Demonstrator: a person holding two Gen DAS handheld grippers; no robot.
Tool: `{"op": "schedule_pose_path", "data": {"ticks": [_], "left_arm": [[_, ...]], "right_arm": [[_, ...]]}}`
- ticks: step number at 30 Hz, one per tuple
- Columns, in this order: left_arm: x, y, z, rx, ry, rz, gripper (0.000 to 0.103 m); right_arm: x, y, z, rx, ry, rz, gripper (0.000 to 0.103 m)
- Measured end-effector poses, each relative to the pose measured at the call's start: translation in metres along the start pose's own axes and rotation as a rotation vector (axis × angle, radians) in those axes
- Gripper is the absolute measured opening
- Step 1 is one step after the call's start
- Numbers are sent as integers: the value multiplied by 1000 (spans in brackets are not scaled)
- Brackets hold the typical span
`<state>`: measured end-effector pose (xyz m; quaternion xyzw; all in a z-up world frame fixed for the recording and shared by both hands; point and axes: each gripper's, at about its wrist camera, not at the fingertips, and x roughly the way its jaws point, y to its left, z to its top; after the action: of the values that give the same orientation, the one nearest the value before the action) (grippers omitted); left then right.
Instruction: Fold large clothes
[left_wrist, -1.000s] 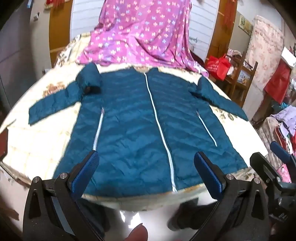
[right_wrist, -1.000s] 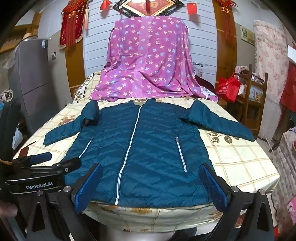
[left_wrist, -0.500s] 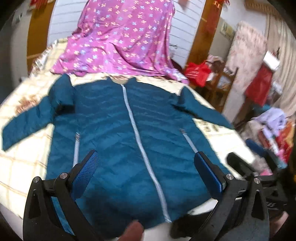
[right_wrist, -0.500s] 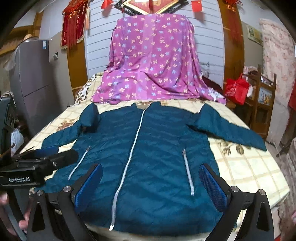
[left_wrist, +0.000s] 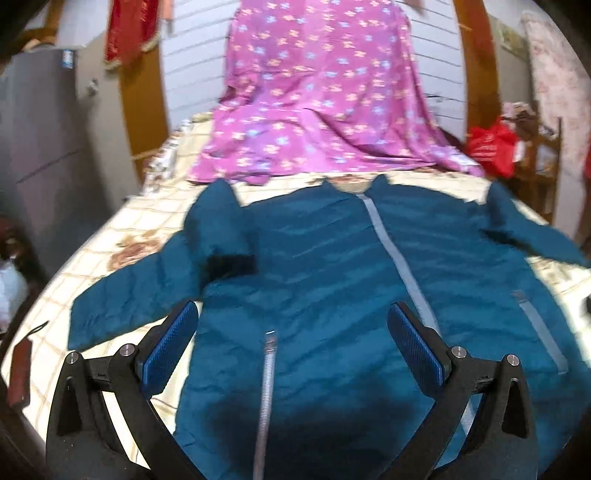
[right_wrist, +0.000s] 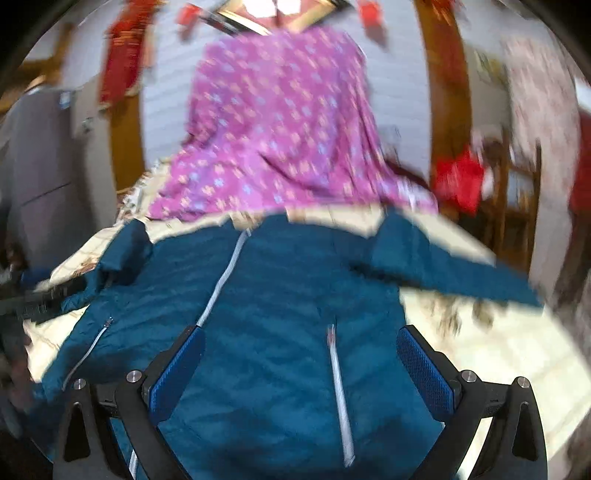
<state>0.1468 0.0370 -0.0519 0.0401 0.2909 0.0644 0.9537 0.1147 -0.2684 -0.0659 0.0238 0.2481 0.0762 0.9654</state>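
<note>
A teal quilted jacket (left_wrist: 332, 266) lies flat and zipped on the bed, front up, collar toward the far side, both sleeves spread out. It also shows in the right wrist view (right_wrist: 280, 295). My left gripper (left_wrist: 291, 343) is open and empty, low over the jacket's left pocket zipper (left_wrist: 267, 373). My right gripper (right_wrist: 301, 369) is open and empty, low over the right pocket zipper (right_wrist: 340, 387). The left gripper's body (right_wrist: 37, 299) shows at the left edge of the right wrist view. Both views are motion-blurred.
The bed (left_wrist: 122, 251) has a cream checked floral sheet. A pink floral cloth (left_wrist: 317, 96) drapes over the headboard behind the collar. A red bag (left_wrist: 491, 147) and wooden shelf stand at the right. A grey cabinet (left_wrist: 40, 155) stands at the left.
Both grippers have moved forward and down from the bed's near edge to just over the jacket's lower front. The jacket has not moved.
</note>
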Motion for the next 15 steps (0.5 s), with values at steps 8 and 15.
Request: {"op": "schedule_pose_path", "data": {"ticks": [8, 15], "left_arm": [[9, -23, -27, 80, 98, -7, 103], [14, -22, -3, 34, 126, -41, 103]], "right_arm": [[15, 15, -11, -44, 38, 28, 103], [23, 29, -17, -54, 61, 13, 103]]}}
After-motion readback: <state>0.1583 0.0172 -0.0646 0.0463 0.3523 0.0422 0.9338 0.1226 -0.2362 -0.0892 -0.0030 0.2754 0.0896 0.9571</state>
